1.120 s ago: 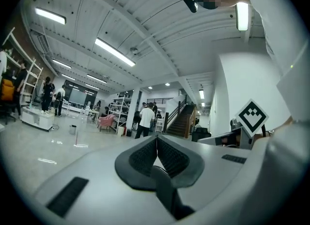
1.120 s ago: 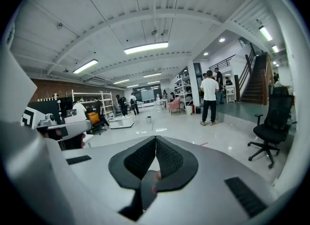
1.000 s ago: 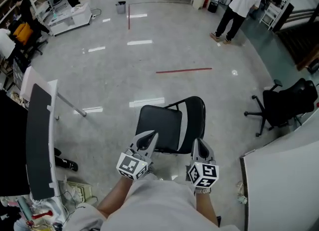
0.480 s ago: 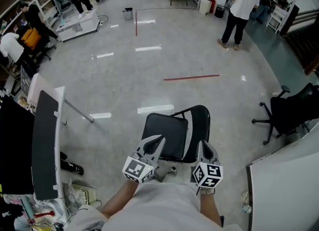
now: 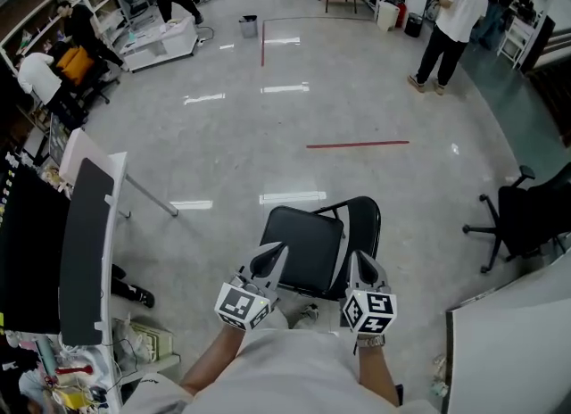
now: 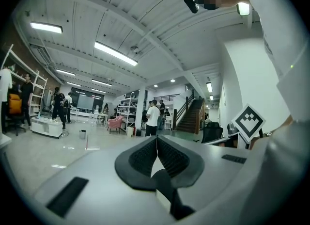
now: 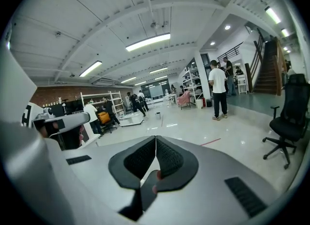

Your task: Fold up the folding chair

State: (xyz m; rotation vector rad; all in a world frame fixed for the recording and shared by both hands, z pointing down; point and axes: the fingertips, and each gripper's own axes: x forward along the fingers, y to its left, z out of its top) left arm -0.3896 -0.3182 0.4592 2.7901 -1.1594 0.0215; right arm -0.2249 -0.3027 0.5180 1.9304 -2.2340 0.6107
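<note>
The black folding chair with a padded seat and a curved metal-framed back stands unfolded just ahead of and below both grippers, its seat level and its back on the side away from them.

Beyond the chair a wide stretch of polished grey floor lies open, crossed by a thin strip of red tape. Well to the left of the left gripper runs the long edge of a white desk carrying a dark flat panel. To the right of the right gripper the corner of a white board or tabletop juts in, and past it stands a black wheeled office chair. A person in a white shirt stands far off across the floor.

The only print that shows is the black-and-white square pattern on each gripper's cube; no words can be read.

Both grippers are clenched, their ribbed black pads pressed together with nothing between them. Each gripper view looks out over the room, and neither gripper grasps the chair.
</note>
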